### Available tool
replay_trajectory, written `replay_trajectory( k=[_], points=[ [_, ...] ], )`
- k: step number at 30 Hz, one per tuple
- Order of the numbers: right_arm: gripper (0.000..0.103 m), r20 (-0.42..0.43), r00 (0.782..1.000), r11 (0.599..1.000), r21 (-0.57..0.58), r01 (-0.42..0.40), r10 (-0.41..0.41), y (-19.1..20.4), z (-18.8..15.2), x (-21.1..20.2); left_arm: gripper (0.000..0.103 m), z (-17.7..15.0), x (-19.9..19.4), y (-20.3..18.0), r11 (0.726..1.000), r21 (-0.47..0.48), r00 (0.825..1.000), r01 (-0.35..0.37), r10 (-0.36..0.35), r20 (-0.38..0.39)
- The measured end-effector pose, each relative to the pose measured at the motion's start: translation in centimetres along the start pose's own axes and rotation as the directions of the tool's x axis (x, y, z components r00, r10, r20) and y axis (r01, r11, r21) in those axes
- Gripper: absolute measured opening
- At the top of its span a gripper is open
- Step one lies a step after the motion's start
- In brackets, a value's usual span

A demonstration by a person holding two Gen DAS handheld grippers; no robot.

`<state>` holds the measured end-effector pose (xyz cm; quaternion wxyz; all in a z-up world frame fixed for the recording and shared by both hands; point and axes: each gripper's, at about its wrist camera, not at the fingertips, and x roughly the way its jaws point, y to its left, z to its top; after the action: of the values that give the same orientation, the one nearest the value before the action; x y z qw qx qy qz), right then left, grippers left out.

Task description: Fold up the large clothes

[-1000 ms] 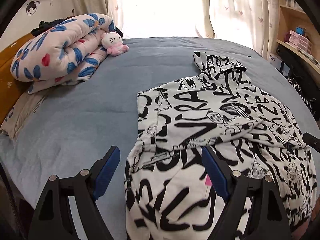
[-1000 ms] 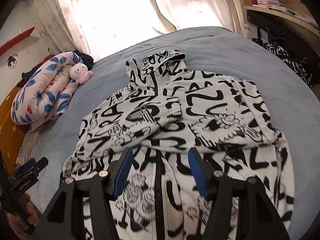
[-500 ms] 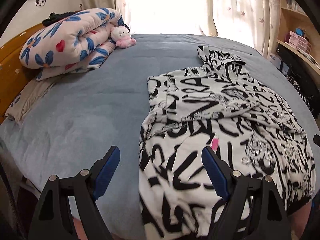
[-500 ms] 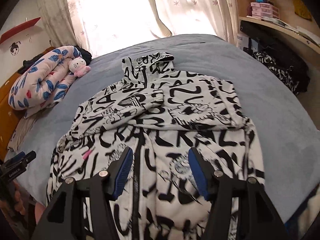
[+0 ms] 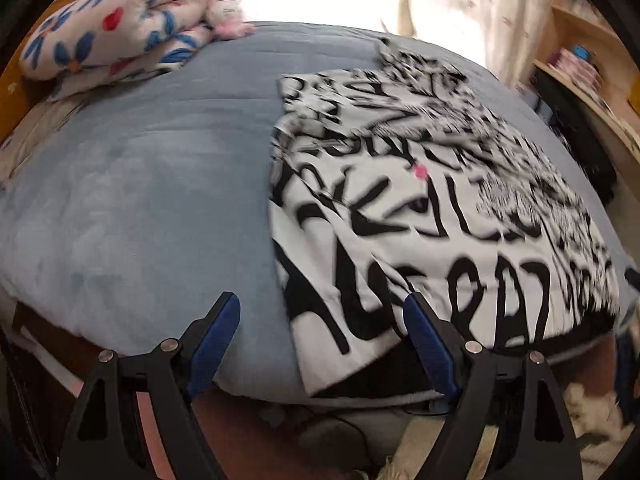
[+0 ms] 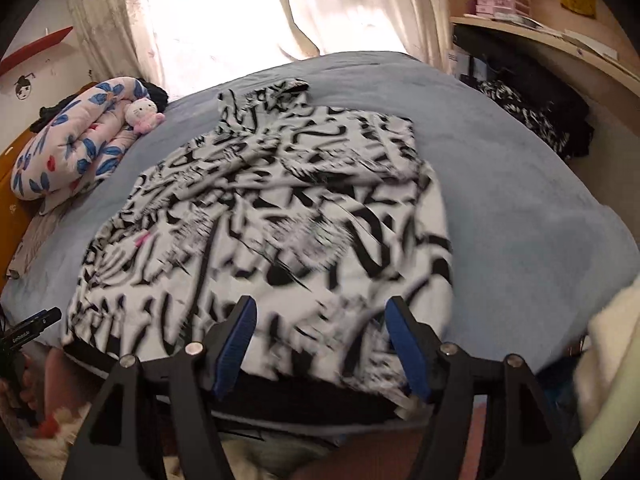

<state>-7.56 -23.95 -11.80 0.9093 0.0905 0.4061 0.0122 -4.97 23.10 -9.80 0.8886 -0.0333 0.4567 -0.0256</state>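
Left gripper (image 5: 320, 328) released | right gripper (image 6: 320, 334) released, jaws just widened | hoodie (image 6: 280, 208) hem under both

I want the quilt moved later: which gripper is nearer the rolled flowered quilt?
Left. The left gripper hangs at the hoodie's hem corner on the rolled flowered quilt's side; the right gripper hangs at the hem farther from it.

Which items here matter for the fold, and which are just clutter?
Job:
black-and-white hoodie, spread on the blue bed
left gripper, open
right gripper, open, jaws just widened, nothing between them

Lying about:
floral quilt
plush toy
dark clothes pile
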Motion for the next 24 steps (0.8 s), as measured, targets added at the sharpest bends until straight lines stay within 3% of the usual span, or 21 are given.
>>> replay_trajectory(
  k=[5, 12, 21, 24],
  points=[
    [0.067, -0.051, 0.998, 0.999, -0.014, 0.030, -0.031, -2.5, -2.2, 1.8, 0.083, -1.7, 0.7, 0.2, 0.999, 0.028, 0.998, 0.029, -0.031, 0.047],
    [0.067, -0.080, 0.992, 0.991, 0.104, -0.084, 0.092, -5.5, -4.5, 2.5, 0.083, -2.0, 1.9, 2.8, 0.990, -0.089, 0.994, 0.111, -0.111, 0.004],
    [0.067, -0.117, 0.985, 0.991, 0.056, -0.122, 0.128, -3.9, -4.8, 3.4, 0.084, -2.3, 3.2, 3.2, 0.983, -0.120, 0.988, 0.141, -0.147, -0.038],
    [0.059, -0.132, 0.986, 0.995, 0.005, -0.100, 0.100, -2.7, -5.1, 4.0, 0.082, -2.2, 3.1, 3.0, 0.984, -0.116, 0.989, 0.138, -0.144, -0.040]
  ],
)
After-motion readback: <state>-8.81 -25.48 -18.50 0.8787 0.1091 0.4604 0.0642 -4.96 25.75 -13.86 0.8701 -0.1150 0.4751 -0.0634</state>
